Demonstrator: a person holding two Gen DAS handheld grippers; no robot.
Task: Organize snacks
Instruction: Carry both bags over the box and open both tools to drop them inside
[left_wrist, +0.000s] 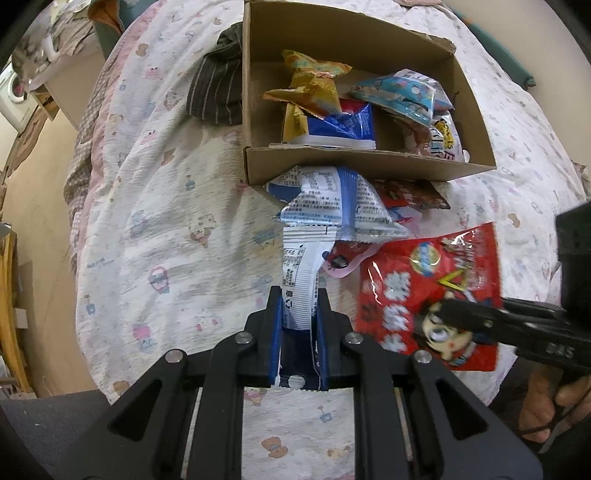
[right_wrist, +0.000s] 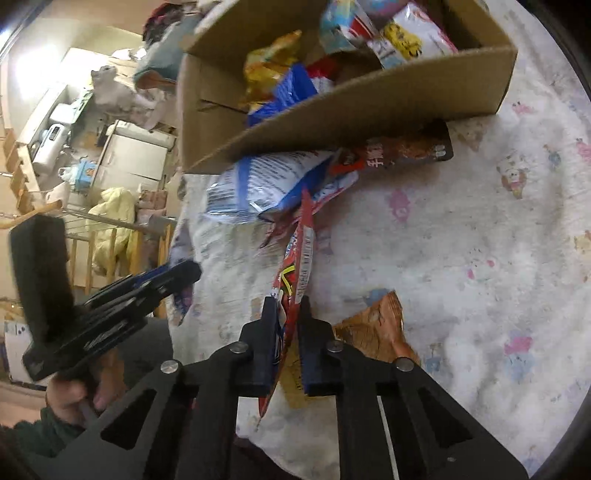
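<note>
Left wrist view: both grippers holding snack packs over the bed.
Left gripper (left_wrist: 298, 306) fingers clamp a blue-white packet (left_wrist: 299, 273); right gripper (right_wrist: 287, 314) fingers pinch a red packet (right_wrist: 297, 258) edge-on. Cardboard box (left_wrist: 369, 166) just beyond, already part-filled with snacks.

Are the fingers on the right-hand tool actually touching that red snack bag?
Touching. In the right wrist view, the right gripper has both fingers pressed against the red snack bag, whose edge runs between them. The left wrist view shows it too.

Black hand-held gripper (left_wrist: 298, 295), silver rivets
</note>
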